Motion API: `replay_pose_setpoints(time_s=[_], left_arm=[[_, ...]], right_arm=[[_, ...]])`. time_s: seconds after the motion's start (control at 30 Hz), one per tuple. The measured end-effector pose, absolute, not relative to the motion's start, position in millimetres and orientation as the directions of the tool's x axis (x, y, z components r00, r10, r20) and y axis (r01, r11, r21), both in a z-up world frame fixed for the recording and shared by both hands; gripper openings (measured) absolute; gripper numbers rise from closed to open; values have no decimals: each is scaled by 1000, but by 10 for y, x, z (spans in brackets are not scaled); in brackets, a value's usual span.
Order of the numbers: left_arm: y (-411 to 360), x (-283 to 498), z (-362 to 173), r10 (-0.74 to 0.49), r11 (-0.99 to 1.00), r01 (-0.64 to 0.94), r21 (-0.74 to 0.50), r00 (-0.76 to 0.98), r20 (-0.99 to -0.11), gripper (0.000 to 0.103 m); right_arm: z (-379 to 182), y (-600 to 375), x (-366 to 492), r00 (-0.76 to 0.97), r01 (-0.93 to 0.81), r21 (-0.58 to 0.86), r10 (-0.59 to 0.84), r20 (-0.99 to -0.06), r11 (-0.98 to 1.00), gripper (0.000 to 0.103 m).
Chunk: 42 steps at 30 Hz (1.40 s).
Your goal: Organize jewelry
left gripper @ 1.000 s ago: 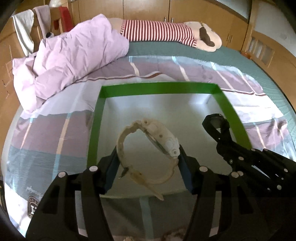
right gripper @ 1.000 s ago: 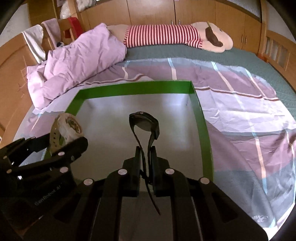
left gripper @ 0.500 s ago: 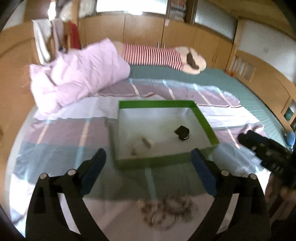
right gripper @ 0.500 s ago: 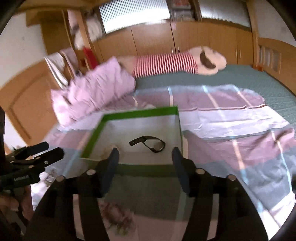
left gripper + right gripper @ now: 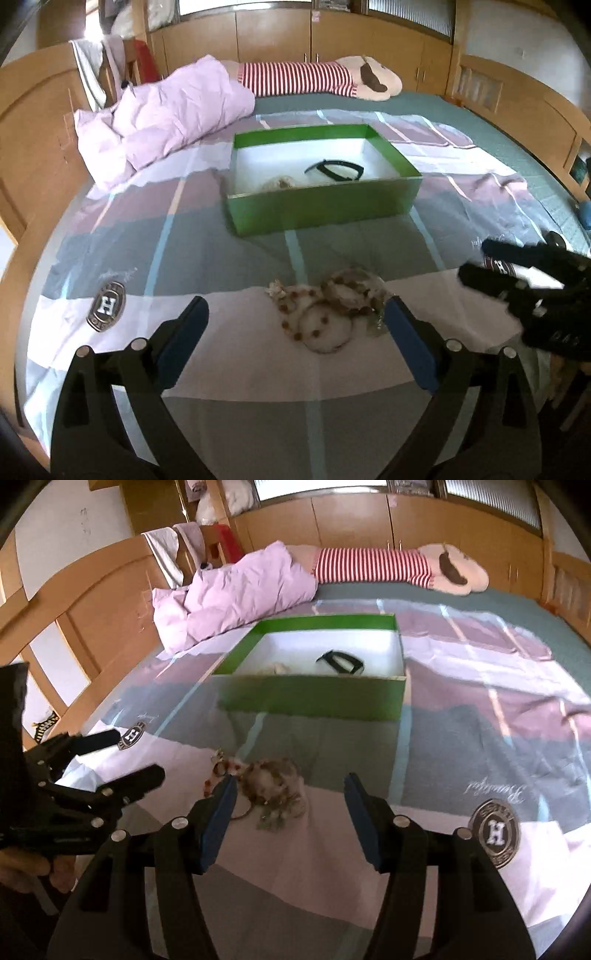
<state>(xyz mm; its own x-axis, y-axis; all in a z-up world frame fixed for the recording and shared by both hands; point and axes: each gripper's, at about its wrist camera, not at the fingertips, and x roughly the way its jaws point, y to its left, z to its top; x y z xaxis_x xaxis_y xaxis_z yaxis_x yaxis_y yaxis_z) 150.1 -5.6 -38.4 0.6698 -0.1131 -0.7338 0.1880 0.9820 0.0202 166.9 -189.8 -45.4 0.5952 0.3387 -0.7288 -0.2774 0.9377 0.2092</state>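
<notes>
A green box [image 5: 321, 206] with a white inside sits on the bed; it also shows in the right wrist view [image 5: 314, 698]. In it lie a black watch [image 5: 334, 170] [image 5: 340, 661] and a pale watch [image 5: 279, 182] [image 5: 275, 667]. A pile of beaded bracelets [image 5: 325, 306] [image 5: 264, 786] lies on the sheet in front of the box. My left gripper [image 5: 295, 317] is open and empty, just before the pile. My right gripper [image 5: 290, 794] is open and empty, with the pile near its left finger.
A pink duvet [image 5: 166, 114] is bunched at the back left. A striped plush toy [image 5: 317, 79] lies along the far edge. Wooden bed rails [image 5: 92, 602] run along the sides. The striped sheet [image 5: 498, 709] spreads to the right.
Both grippers let go of their watches, which now lie in the box. Both grippers opened and drew back to the bracelet pile in front of the box.
</notes>
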Motion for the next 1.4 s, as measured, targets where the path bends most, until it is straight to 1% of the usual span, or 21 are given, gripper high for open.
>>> replay_pose_setpoints(time_s=[0.1,0.2,0.4,0.43,0.47,0.53,0.6,0.7,0.83,0.87,0.9,0.93,0.97,1.13,1.3,1.33,1.37,1.4], left_arm=[[48,1546,-379,-100,990,139,-8,670,-735,95],[192,1653,-432,-92,995,86,-47,648,-756,95],[336,1774,-472,-70,997,23,-72,638,-767,95],[342,1779,-474,-68,997,20,-72,638,-767,95],[367,1787,-479,-66,997,16,-72,636,-769,95],[399,1794,-486,-63,997,9,-74,633,-771,95],[425,1794,-487,-63,997,2,-79,633,-772,95],[426,1797,-486,-66,997,7,-79,632,-772,95],[407,1814,-495,-68,997,18,-73,628,-775,95],[408,1820,-499,-68,997,20,-72,628,-776,95],[408,1824,-508,-66,997,19,-70,626,-777,95],[412,1830,-520,-65,997,18,-69,621,-781,95],[414,1832,-531,-64,997,15,-70,617,-785,95],[339,1810,-620,-77,997,41,-65,587,-806,95],[203,1750,-734,-57,997,75,-18,562,-825,95],[177,1744,-770,-55,997,80,-12,555,-830,95],[164,1736,-789,-52,997,82,-8,551,-833,95],[148,1739,-817,-47,997,82,-3,547,-836,95]], right_arm=[[-677,-1787,1720,565,-275,166,299,-769,947,60],[-926,-1639,1807,533,-279,105,245,-810,955,60],[-1190,-1363,1869,492,-303,81,228,-840,949,59],[-1217,-1309,1852,491,-309,71,223,-842,949,52],[-1254,-1262,1848,478,-314,68,220,-850,947,48],[-1299,-1212,1835,460,-317,71,219,-860,946,29],[-1314,-1179,1820,472,-315,47,199,-859,948,23],[-1340,-1181,1857,483,-293,26,171,-859,956,22],[-1347,-1248,1920,466,-270,36,163,-870,962,17],[-1326,-1258,1903,465,-269,29,156,-871,963,14],[-1306,-1273,1882,468,-265,27,153,-871,964,13],[-1279,-1303,1849,471,-257,29,152,-869,966,7],[-1257,-1338,1811,472,-250,32,151,-869,968,6],[-1165,-1524,1644,470,-234,44,152,-870,971,6],[-1116,-1736,1596,464,-197,57,144,-874,979,6],[-1112,-1763,1603,451,-197,71,155,-879,978,8],[-1093,-1797,1616,435,-192,102,178,-883,976,14],[-1061,-1825,1630,429,-183,140,207,-879,973,36]])
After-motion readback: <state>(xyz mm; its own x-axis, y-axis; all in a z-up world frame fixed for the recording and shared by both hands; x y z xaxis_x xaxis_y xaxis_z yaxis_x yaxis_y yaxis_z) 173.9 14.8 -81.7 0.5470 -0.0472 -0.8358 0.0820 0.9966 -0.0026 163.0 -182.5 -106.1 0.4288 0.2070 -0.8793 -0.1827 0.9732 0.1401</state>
